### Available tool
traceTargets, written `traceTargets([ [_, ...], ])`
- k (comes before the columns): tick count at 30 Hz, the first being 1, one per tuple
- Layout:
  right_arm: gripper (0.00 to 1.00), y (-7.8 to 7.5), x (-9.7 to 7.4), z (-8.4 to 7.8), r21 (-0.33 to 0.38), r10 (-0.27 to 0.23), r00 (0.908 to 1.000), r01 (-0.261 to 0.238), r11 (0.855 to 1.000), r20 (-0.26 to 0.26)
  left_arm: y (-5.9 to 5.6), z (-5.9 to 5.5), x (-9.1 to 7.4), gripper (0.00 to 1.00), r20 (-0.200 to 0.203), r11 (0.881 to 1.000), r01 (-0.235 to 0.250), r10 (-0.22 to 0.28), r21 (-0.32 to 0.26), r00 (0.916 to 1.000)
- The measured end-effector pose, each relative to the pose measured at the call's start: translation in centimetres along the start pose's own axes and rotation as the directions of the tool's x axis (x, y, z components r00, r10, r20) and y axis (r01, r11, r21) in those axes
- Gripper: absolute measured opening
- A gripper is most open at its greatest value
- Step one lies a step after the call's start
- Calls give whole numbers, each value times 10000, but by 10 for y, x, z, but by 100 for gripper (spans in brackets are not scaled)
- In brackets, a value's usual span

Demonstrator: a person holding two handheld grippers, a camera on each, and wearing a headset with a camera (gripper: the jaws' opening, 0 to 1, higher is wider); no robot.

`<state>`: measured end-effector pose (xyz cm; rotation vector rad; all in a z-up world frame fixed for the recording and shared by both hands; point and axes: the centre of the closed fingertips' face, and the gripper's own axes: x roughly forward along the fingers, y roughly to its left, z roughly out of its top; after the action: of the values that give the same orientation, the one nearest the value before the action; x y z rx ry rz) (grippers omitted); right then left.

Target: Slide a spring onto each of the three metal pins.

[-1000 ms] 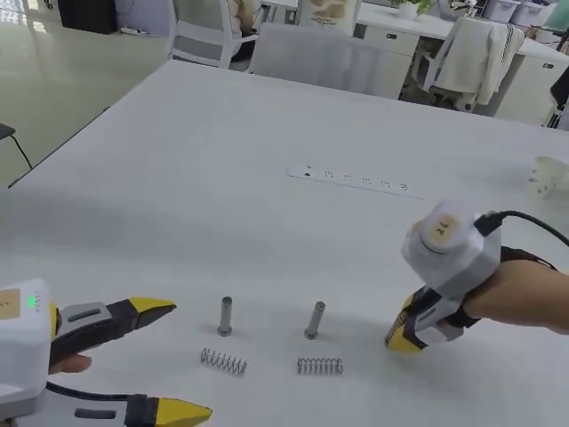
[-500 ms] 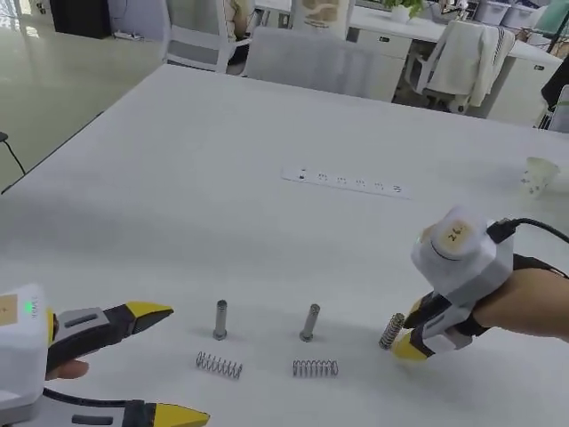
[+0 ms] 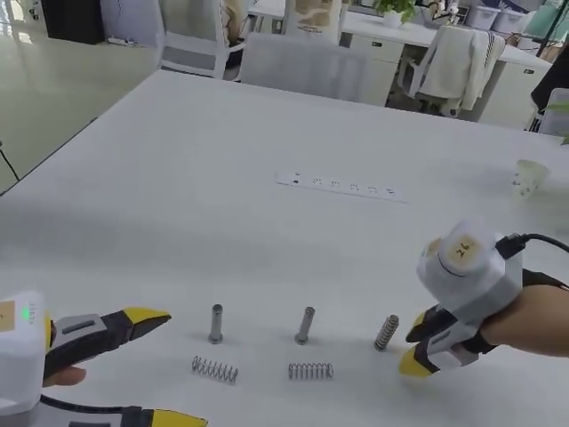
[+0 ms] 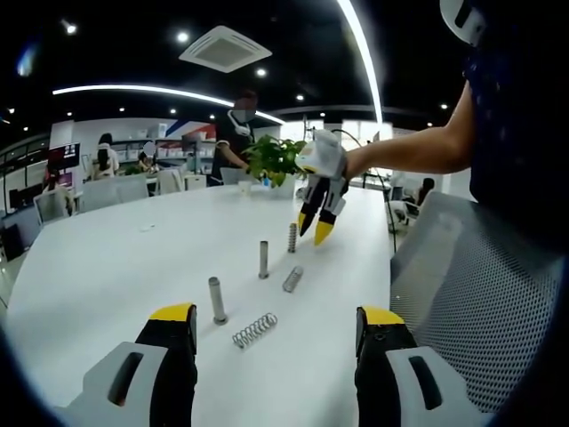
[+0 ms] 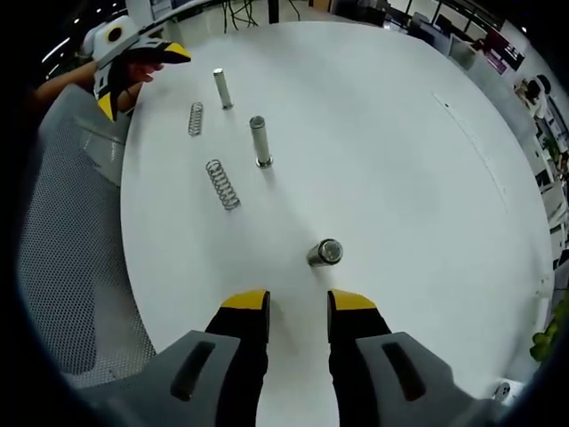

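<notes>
Left tool (image 4: 277, 313): jaws wide apart, empty. Left pin (image 3: 215, 323) and middle pin (image 3: 305, 326) stand bare on the surface (image 3: 178, 178); first loose spring (image 3: 214, 369) and second loose spring (image 3: 310, 370) lie before them. Right pin (image 3: 386, 332) carries a spring. Right tool (image 5: 298, 301) just beside it, jaws slightly apart, empty; I cannot read its top label. Power strip (image 3: 342, 186) beyond; paper cup (image 3: 531, 178) far right.

worktop (image 3: 267, 240): white, smooth, matt, faint sheen
pins (image 3: 216, 322): grey metal, smooth, satin
springs (image 3: 310, 370): bright bare metal wire
left tool (image 4: 277, 316), right tool (image 5: 298, 302): yellow tips, black bodies, plastic, slightly glossy
chair (image 4: 480, 294) beside worktop: grey mesh cloth
floor (image 3: 53, 80) beyond worktop: glossy, reflective
</notes>
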<state>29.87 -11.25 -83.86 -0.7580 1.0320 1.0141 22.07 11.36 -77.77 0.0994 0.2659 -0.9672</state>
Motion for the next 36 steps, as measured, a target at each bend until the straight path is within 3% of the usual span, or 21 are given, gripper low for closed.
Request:
traceTargets([
  [16,24,32,-2,4,-316,111,9998,-106,9994,172,-3,1,0,69,67,10000,35,-35,68,10000],
  [24,23,53,-1,19,-900,350,9990,-324,9954,276,-4,0,-1,69,83,10000,13,-14,50,10000],
  [36,22,67,5,52,-1801,658,9970,-574,9820,407,-3,0,-7,69,149,9998,-199,198,33,9997],
])
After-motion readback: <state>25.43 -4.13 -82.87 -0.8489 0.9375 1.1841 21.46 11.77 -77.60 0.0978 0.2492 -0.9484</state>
